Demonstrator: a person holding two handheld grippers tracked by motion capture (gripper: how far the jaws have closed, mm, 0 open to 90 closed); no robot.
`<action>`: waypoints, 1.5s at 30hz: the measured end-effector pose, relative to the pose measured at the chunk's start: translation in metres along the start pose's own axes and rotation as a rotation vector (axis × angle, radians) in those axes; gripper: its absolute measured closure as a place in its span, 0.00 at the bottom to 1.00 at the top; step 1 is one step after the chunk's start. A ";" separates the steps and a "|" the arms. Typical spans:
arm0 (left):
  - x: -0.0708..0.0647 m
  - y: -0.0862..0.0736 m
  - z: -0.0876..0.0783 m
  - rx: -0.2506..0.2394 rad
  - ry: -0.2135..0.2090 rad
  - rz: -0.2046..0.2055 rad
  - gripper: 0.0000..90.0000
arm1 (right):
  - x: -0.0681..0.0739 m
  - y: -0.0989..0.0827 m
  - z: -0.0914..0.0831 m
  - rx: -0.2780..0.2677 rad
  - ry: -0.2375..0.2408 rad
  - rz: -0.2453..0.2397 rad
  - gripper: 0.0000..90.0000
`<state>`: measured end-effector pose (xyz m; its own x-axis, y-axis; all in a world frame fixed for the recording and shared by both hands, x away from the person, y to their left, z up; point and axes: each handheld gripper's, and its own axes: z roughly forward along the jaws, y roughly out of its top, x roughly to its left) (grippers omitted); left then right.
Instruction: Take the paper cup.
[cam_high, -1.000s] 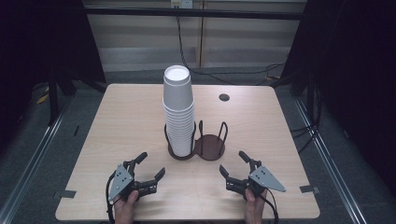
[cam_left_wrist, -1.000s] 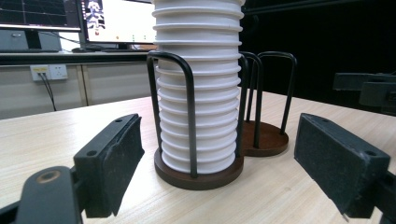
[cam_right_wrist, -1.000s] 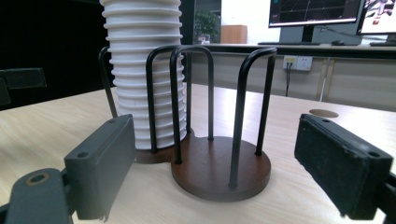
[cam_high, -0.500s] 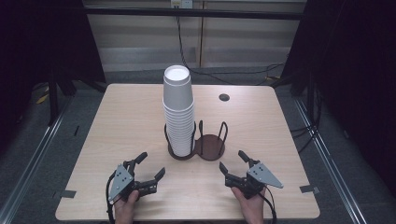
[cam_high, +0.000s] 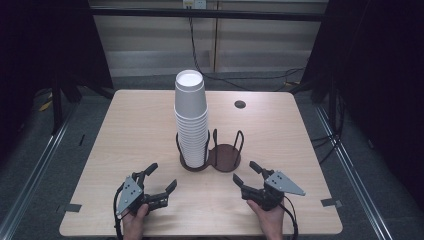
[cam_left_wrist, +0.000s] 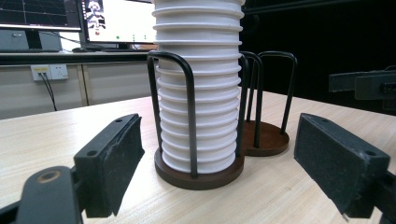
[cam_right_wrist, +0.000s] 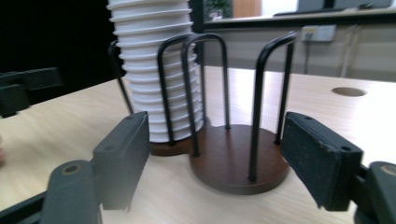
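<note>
High view shows the left gripper (cam_high: 161, 178) and the right gripper (cam_high: 246, 174) low over the near part of the tabletop (cam_high: 125, 130), each with its jaws spread wide and nothing between them, bare wood lying open around both. Each is held in a hand coming in from the near edge, jaws pointing toward the middle. Just beyond them stands a dark two-ring cup holder (cam_high: 225, 156): its left ring holds a tall stack of white cups (cam_high: 191, 117), upright, and its right ring is vacant. A small round hole (cam_high: 240, 104) sits farther back.
</note>
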<state>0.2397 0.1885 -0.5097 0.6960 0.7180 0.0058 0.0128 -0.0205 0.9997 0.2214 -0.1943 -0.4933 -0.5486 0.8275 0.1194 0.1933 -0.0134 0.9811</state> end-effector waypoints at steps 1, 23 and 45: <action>0.000 0.000 0.000 -0.001 0.000 -0.001 0.17 | 0.000 0.003 0.000 0.020 0.006 0.002 0.28; -0.001 0.000 0.001 -0.007 -0.018 -0.018 0.17 | -0.004 0.044 0.011 0.062 0.093 0.051 0.21; -0.001 0.000 0.001 -0.007 -0.020 -0.018 0.17 | 0.004 0.089 0.034 0.103 0.226 -0.019 0.18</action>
<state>0.2397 0.1876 -0.5101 0.7099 0.7042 -0.0124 0.0203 -0.0029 0.9998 0.2643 -0.1731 -0.4106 -0.7188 0.6802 0.1438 0.2570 0.0678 0.9640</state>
